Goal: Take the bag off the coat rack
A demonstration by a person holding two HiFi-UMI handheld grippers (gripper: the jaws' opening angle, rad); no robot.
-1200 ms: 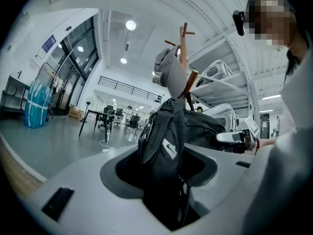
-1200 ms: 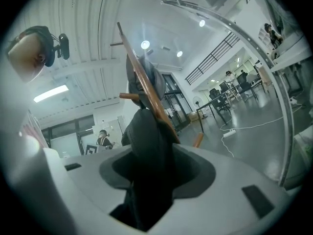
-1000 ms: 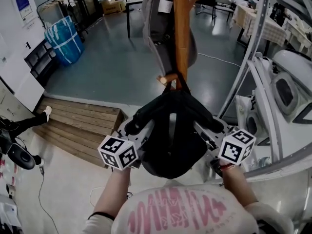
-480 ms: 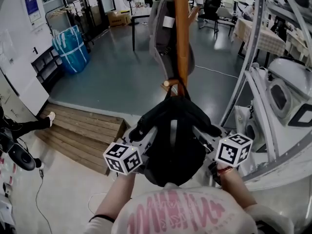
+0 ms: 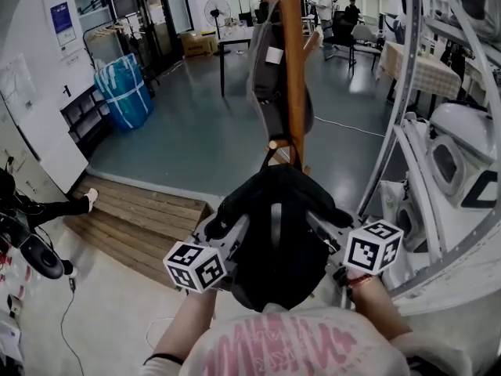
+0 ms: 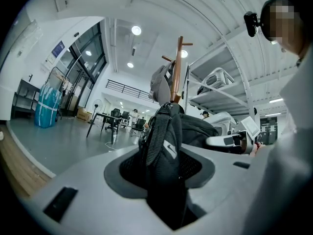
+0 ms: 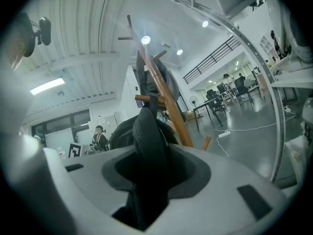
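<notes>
A black backpack [image 5: 274,245] hangs by its top loop [image 5: 280,149] from a low peg of the wooden coat rack [image 5: 291,69]. A grey bag [image 5: 270,73] hangs higher on the same pole. My left gripper [image 5: 228,227] is shut on the backpack's left shoulder strap [image 6: 164,146], which fills the gap between its jaws. On the other side, my right gripper [image 5: 325,224] is shut on the right strap [image 7: 149,141]. In the right gripper view the rack pole [image 7: 168,109] rises just behind the bag. Both grippers sit low against the backpack's sides.
A white curved metal frame with white machine shells [image 5: 450,155] stands close on the right. A wooden step platform [image 5: 149,210] lies left of the rack, and a blue wrapped bundle [image 5: 125,92] stands beyond it. A person's foot [image 5: 88,200] shows at the left. Tables and people are at the far back.
The head view has tilted up and shows more of the room and rack. Both grippers stay clamped on the straps, and the loop is still on the peg.
</notes>
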